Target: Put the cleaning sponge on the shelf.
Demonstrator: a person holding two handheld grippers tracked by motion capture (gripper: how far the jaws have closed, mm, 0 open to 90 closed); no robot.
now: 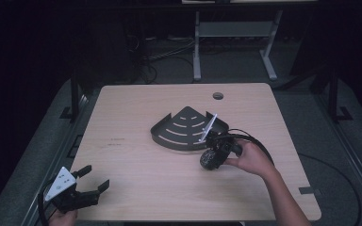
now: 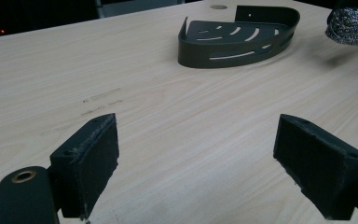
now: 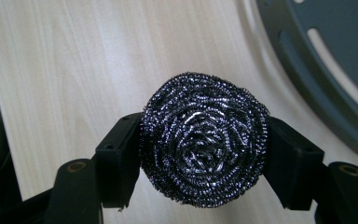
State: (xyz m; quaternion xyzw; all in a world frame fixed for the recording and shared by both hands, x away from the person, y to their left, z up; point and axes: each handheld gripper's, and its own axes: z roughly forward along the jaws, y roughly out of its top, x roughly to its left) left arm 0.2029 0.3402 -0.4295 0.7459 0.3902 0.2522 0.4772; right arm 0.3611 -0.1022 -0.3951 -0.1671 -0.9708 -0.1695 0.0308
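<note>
In the high view, one light wooden desk is seen, carrying one dark quarter-round slotted tray near its middle. One round cable hole is set near the far edge. Two tools are counted. The left tool is held at the near left corner, its jaws spread wide with nothing between them. The right tool is held just beside the tray's near right edge, and one steel wool scrubber is gripped in it. A wide stretch of bare desk lies between the two tools and along the left side. A white strip on the right tool rises over the tray's right wall.

In the left gripper view, the left tool is shown wide open above bare wood. The tray stands well ahead, near the far edge, and the scrubber is seen off its right end, raised above its shadow.

In the right gripper view, the right tool is closed onto the single scrubber, which is pressed between both pads. The tray's curved rim lies at upper right, with open desk to the left.
</note>
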